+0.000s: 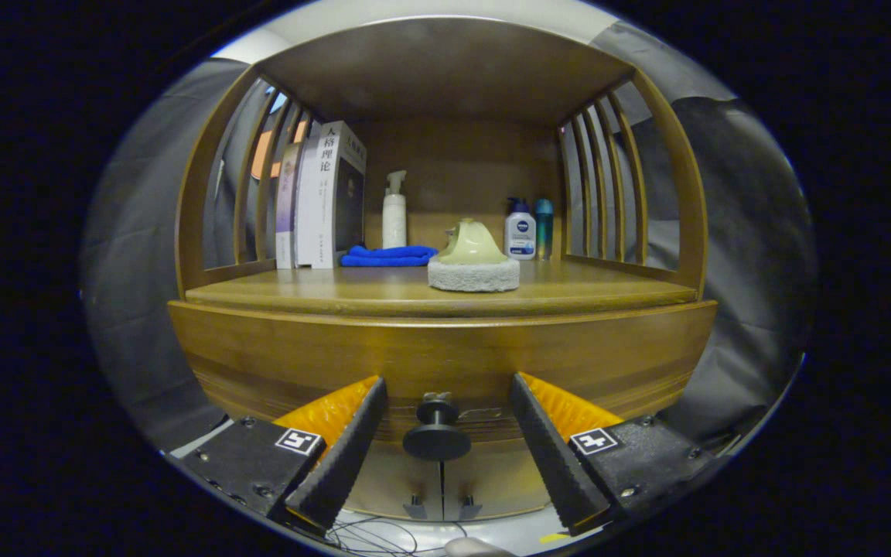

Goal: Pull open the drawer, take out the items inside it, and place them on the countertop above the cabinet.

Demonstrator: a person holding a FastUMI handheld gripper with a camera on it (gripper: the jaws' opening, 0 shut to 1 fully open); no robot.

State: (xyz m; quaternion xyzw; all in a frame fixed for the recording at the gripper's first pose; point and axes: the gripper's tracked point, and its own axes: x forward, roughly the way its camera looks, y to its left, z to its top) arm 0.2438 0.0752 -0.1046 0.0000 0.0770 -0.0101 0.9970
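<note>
The gripper (443,422) is facing the wooden cabinet, its fingers spread wide apart with the dark round drawer knob (437,439) sitting between them, untouched. The drawer front (275,363) is lying closed. Above, on the countertop (353,290), a scrubbing brush (473,264), folded blue cloth (388,256), books (322,197) and bottles (521,229) are standing.

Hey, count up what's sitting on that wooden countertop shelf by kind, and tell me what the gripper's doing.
Books: 3, upright
Bottles: 3 (white spray bottle, white pump bottle, teal bottle)
Blue cloth: 1, folded
Scrubbing pad with green handle: 1
Total: 8

Gripper: open, its fingers either side of the black drawer knob, not pressing it.
</note>
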